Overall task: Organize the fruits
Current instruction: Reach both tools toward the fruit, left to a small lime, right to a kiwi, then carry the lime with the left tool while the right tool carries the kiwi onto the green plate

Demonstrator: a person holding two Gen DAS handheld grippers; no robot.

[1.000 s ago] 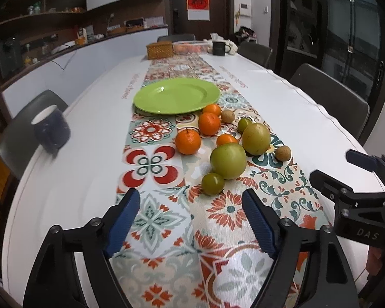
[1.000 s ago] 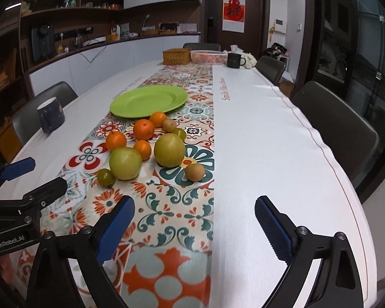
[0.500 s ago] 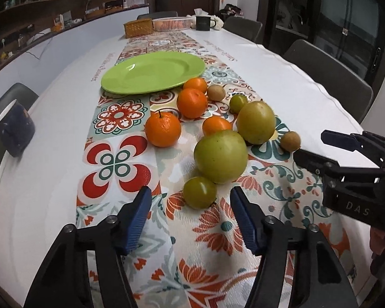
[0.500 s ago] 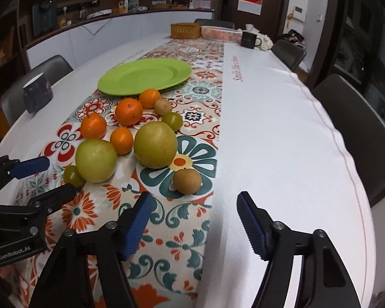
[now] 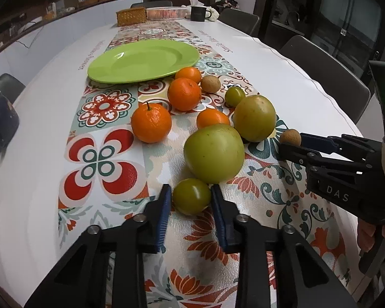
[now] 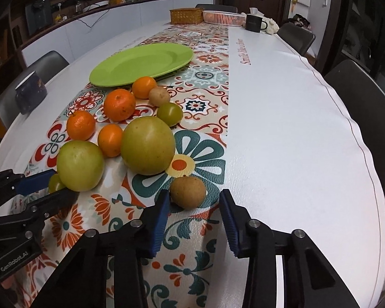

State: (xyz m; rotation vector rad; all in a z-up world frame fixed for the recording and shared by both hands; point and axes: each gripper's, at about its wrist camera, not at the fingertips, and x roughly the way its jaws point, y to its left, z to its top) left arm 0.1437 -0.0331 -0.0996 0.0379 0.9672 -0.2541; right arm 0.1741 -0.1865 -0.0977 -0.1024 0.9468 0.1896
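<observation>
Fruit all loose on patterned runner, just in front of green plate (image 5: 143, 60), which has nothing on it. 4 oranges: one w/ stem (image 5: 151, 122) furthest left, biggest one (image 5: 184, 93) behind it, a smaller one (image 5: 188, 74) at plate's near rim, another small one (image 5: 212, 118) mid-cluster. 2 big yellow-green round fruits: near one (image 5: 214, 153) & one behind-right (image 5: 254, 118), close together. Small green fruit (image 5: 191, 196) touching near big one, nearest the left camera. 2nd small green (image 5: 234, 96) further back. 2 small brown fruits: one (image 5: 210, 84) by the oranges, other (image 6: 188, 192) alone at runner's right edge. All upright, resting on the surface.
</observation>
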